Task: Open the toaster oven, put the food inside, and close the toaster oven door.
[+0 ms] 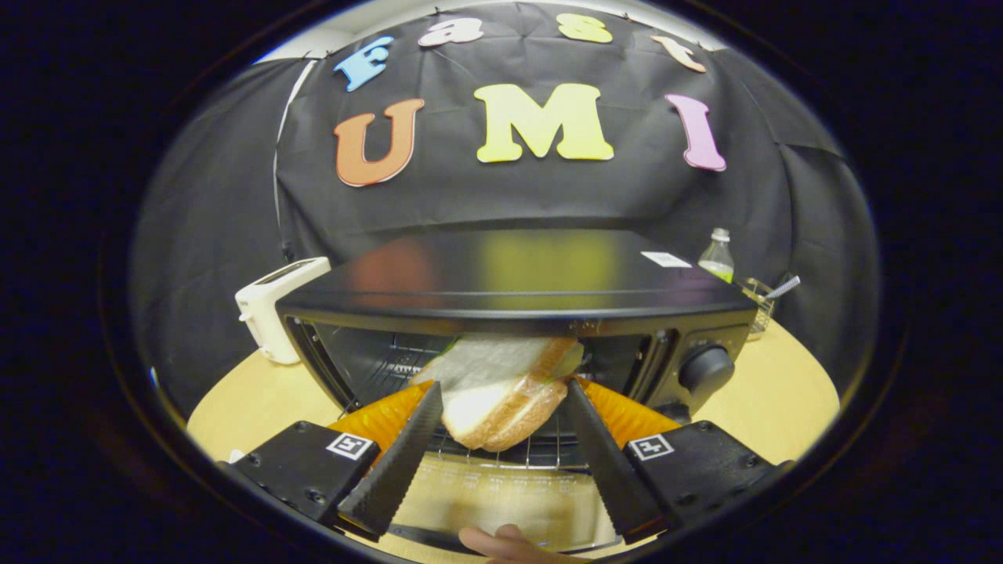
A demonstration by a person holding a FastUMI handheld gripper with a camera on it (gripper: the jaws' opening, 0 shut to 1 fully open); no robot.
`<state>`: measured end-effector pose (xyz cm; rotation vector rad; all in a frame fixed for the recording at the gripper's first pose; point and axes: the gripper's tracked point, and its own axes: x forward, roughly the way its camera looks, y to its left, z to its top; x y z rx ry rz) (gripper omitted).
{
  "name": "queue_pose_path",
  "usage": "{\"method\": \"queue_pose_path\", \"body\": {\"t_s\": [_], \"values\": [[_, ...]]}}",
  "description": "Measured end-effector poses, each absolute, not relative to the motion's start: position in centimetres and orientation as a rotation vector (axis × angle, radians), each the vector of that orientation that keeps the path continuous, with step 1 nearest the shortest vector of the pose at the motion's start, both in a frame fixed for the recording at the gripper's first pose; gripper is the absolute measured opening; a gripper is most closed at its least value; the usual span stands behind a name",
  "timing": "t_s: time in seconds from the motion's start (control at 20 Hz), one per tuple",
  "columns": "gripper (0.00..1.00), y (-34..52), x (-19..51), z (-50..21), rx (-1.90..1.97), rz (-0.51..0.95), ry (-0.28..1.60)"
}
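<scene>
A draped recording booth: toaster oven (517,313) and toaster (270,305) on a table (783,392).

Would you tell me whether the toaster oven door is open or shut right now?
Open: the toaster oven door lies folded down below the fingers, baring the rack.

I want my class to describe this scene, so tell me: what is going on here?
A person's hand-held gripper holds a sandwich between its two fingers, at the mouth of a toaster oven. The oven door is folded down open, and the sandwich hangs just above the wire rack, not yet let go. A hand shows by the door's front edge. A white toaster and a bottle stand on the table.
</scene>
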<state>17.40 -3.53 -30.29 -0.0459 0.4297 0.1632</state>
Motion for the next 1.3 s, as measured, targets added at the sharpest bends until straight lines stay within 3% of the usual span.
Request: {"method": "queue_pose_path", "body": {"t_s": [0.35,0.95,1.3], "values": [[1.00,-3.2,12.1,-30.7,0.011,0.237,0.462],[1.00,-0.6,2.8,-38.3,-0.121,0.138,0.503],[1.00,-0.6,3.2,-40.6,-0.105,0.069,0.601]]}}
